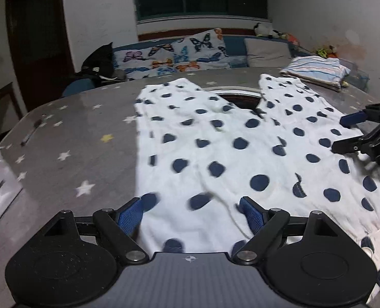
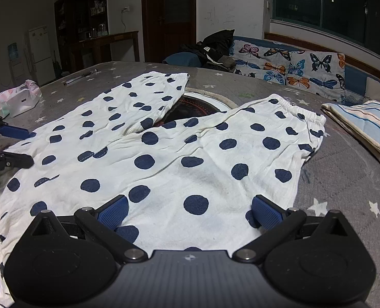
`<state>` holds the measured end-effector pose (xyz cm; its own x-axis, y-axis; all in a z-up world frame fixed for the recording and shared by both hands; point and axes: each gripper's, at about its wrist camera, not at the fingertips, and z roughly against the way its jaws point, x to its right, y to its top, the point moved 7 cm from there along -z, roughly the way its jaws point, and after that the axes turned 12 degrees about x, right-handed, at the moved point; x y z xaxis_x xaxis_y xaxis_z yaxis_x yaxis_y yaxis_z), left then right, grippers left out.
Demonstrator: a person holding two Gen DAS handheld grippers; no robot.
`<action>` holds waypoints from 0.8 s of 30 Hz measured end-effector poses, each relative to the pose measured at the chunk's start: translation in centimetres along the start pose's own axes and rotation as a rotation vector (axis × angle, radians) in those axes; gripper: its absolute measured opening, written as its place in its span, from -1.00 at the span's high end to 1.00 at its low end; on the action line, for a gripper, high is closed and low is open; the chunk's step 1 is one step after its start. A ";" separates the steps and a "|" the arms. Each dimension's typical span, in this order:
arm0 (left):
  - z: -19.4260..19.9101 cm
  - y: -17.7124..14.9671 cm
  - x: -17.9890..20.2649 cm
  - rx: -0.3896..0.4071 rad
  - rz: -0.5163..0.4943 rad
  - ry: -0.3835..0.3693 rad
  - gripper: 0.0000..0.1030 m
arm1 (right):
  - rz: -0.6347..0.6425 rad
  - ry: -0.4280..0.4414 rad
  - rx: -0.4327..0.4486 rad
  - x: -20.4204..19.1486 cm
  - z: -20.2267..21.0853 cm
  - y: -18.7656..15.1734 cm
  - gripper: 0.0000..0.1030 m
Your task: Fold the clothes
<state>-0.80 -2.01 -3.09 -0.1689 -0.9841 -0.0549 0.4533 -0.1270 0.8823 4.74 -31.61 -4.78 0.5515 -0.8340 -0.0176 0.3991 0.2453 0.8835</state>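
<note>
White cotton-like fabric printed with navy dots forms the trousers (image 2: pixel 179 151), which lie spread flat on the grey star-patterned desk (image 2: pixel 343 179), waistband toward the cameras and the two legs splayed apart toward the far edge, with a round dark inset of the desk (image 2: pixel 197 107) showing in the gap between them. The left tongs (image 1: pixel 192 210) stand released, jaws wide apart over the near left part of the garment; the right tongs (image 2: pixel 190 211) likewise stand released, poised over the near right part, and neither grips cloth. Several risks follow from this arrangement. The fabric is thin and wrinkled, so a pinch taken too shallow may catch only the top layer, and the layers would then separate as the leg is lifted. If the two tongs close at unequal heights along the waist, the fold line is likely to run crooked. A leg dragged across the inset may snag on its rim. The folded striped cloth (image 2: pixel 367 128) lies near the right leg's cuff and could be disturbed by a wide sweep. A pen (image 2: pixel 80 77) and a plastic bag (image 2: pixel 18 101) rest well apart on the left, posing little hazard.
</note>
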 end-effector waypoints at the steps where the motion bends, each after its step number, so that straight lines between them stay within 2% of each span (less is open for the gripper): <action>1: 0.1 0.1 -0.3 -0.006 0.004 0.006 -0.65 | 0.000 0.000 0.000 0.0 0.0 0.0 -1.00; 3: 0.4 0.3 -0.7 -0.017 0.009 0.014 -0.65 | 0.000 0.000 0.000 0.0 0.0 0.0 -1.00; 5: 0.9 1.1 -0.4 0.008 0.005 0.014 -0.63 | 0.000 0.000 0.000 0.0 0.0 0.0 -1.00; 10: 1.3 3.5 1.9 0.070 0.028 -0.071 -0.65 | 0.000 -0.001 -0.002 0.0 0.0 0.1 -1.00; 14: 0.6 3.8 3.9 0.058 0.017 -0.125 -0.65 | -0.006 0.002 -0.008 0.1 -0.1 0.5 -1.00; 19: 0.1 2.3 5.2 0.018 -0.006 -0.160 -0.65 | -0.073 0.008 0.000 1.4 -0.5 2.4 -1.00; 24: -0.2 1.3 5.5 -0.009 -0.007 -0.169 -0.68 | -0.092 0.006 -0.020 3.0 -3.6 4.2 -1.00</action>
<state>-0.95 -7.61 -2.35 -0.3161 -0.9485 0.0190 0.4592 -0.1355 0.8779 10.74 -31.32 -2.81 0.5163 -0.8504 -0.1013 0.4632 0.1778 0.8683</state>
